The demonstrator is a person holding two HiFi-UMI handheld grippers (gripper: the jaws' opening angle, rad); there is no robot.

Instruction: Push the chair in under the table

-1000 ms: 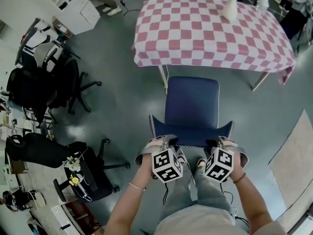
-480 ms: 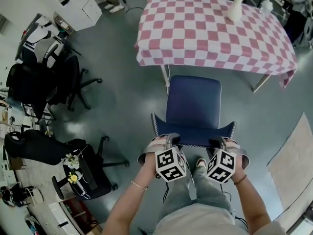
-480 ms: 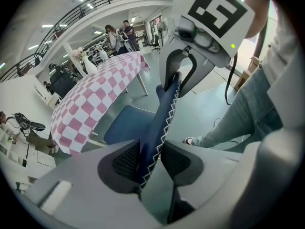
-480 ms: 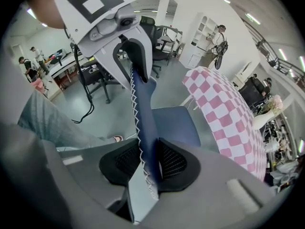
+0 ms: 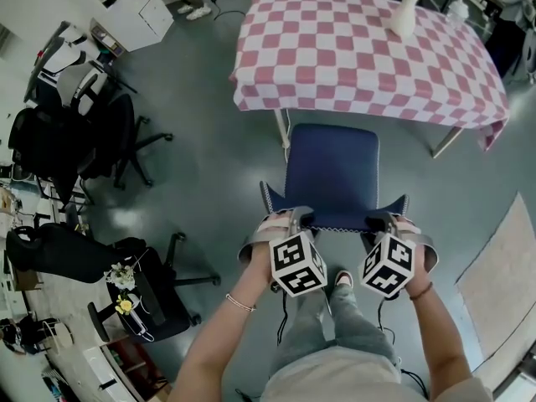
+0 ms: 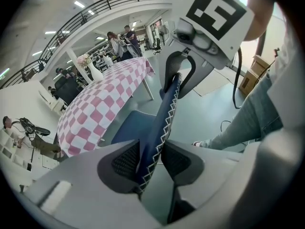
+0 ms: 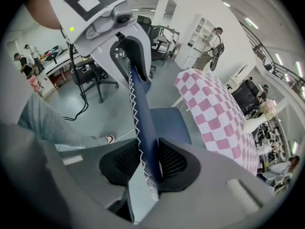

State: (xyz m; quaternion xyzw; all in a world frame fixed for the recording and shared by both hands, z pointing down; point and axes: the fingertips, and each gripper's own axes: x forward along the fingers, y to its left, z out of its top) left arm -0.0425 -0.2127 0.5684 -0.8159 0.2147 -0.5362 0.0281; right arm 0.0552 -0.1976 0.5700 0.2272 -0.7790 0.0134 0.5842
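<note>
A blue chair (image 5: 331, 167) stands in front of a table (image 5: 368, 48) with a pink and white checked cloth, its seat front near the cloth's hem. In the head view my left gripper (image 5: 291, 221) holds the left end of the backrest's (image 5: 335, 219) top edge and my right gripper (image 5: 388, 224) the right end. Seen from the left gripper (image 6: 148, 159), the white-stitched backrest (image 6: 164, 111) sits between both pads; these jaws have just been opening slightly, still touching it. The right gripper (image 7: 145, 159) pinches the backrest (image 7: 140, 109) too.
A white vase (image 5: 402, 15) stands on the table's far side. Black office chairs (image 5: 92, 141) crowd the left; another with flowers (image 5: 138, 287) is near my left elbow. A pale rug (image 5: 502, 266) lies right. A table leg (image 5: 281, 134) stands just left of the seat.
Both grippers and the chair have moved forward toward the table; the seat's front now sits closer to the tablecloth's hem.
</note>
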